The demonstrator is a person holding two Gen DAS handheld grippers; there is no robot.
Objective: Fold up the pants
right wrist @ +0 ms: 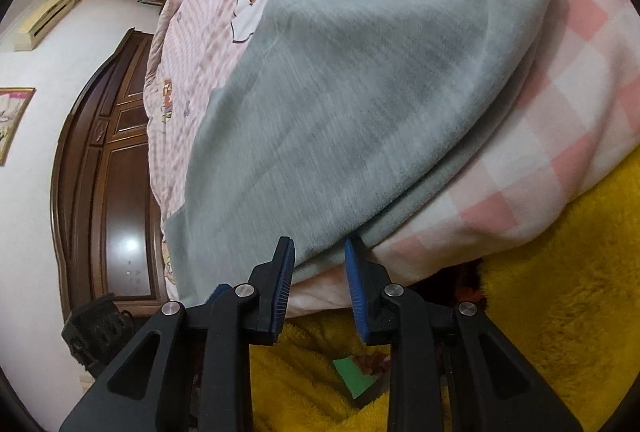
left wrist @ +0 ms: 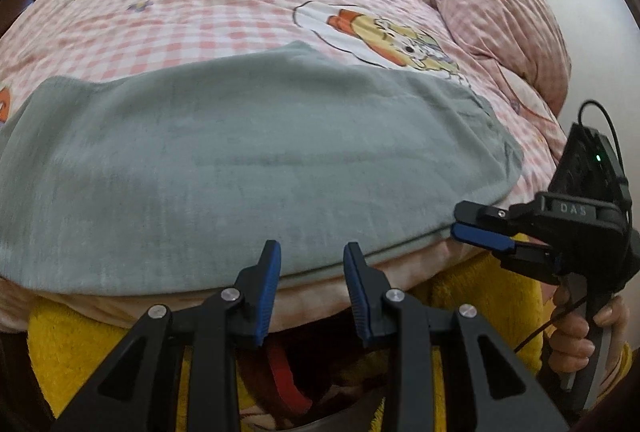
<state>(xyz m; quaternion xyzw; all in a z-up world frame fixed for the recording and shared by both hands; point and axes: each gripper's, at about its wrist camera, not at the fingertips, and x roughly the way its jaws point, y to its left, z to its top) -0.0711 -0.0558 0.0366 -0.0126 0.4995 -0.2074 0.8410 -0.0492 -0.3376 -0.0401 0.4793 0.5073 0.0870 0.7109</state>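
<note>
the grey-green fleece pants (left wrist: 248, 160) lie spread flat across the middle of the frame on a bed covered by a pink checked quilt (left wrist: 192, 4) with cartoon prints, their near edge along the bed's edge. the left hand-held gripper (left wrist: 312, 272) sits at lower centre with its blue-padded jaws apart, just at that edge, gripping nothing. the right hand-held gripper (left wrist: 480, 232) enters from the right of the frame at the pants' right corner; in its own view (right wrist: 318, 264) the jaws stand apart, straddling the pants' edge without pinching it. a yellow fleece (right wrist: 560, 292) fills the lower right.
</note>
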